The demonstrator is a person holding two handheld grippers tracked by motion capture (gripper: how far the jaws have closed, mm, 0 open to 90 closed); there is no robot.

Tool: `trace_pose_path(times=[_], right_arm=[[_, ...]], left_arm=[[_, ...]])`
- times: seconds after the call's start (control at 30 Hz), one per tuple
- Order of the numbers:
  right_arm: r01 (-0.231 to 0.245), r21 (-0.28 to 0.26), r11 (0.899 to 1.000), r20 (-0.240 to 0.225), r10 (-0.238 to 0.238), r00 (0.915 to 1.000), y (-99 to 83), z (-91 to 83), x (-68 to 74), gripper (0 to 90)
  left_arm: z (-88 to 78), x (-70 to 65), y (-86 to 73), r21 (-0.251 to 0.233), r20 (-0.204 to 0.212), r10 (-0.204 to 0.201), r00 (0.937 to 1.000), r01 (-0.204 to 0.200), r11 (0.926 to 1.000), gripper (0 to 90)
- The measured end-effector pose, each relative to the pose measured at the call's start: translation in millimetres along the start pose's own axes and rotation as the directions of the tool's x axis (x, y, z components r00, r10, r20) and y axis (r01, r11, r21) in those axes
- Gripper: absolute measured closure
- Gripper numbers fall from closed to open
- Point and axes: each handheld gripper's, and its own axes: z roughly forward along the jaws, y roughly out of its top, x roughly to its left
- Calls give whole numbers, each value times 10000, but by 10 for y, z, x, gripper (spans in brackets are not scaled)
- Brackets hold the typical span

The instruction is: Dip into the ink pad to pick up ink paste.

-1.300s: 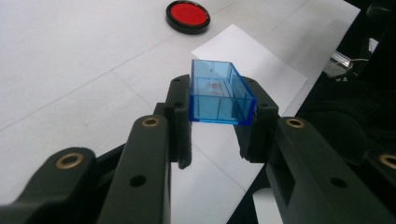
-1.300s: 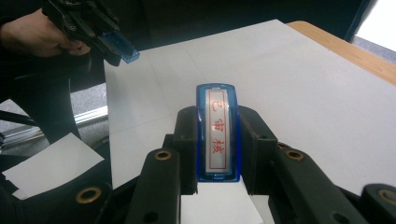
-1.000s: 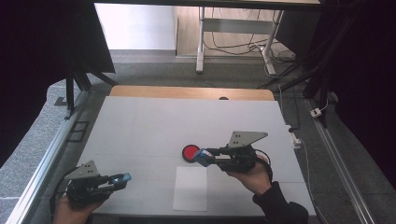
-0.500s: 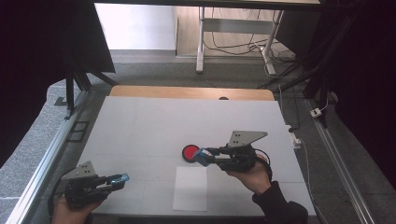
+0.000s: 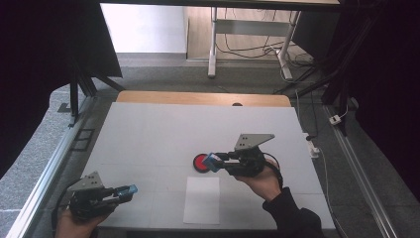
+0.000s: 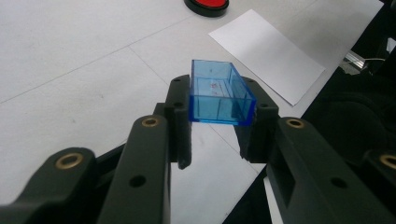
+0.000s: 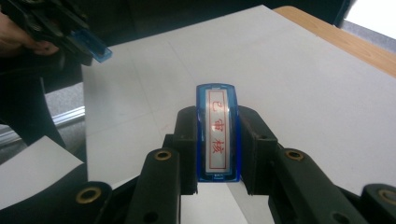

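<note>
The right claw pinches a light, rigid blue stamp by its long sides; the left claw pinches its slippery-looking clear blue cap.

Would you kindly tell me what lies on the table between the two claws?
In the high view, a white paper sheet lies between the left claw and right claw.

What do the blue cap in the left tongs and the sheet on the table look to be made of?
Cap: clear blue plastic, glossy; the table shows through its walls. Sheet: apparently plain white paper, matte, thin and lying flat.
</note>
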Motion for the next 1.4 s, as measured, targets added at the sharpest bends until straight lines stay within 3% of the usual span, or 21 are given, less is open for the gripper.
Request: trace_pose_path(times=[0.5,0.87,1.4], right_arm=[[79,766,9970,523,-120,9986,45,322,-195,710],[-162,1573,9874,772,41,9970,-12,559,-345,711],[-48,2779,9606,1031,-248,9944,-62,897,-441,711]], left_arm=[[7,-4,2,66,1,45,10000,-45,10000,681],[4,6,1,40,27,-38,10000,38,10000,682],[4,6,0,44,36,-29,10000,28,10000,682]])
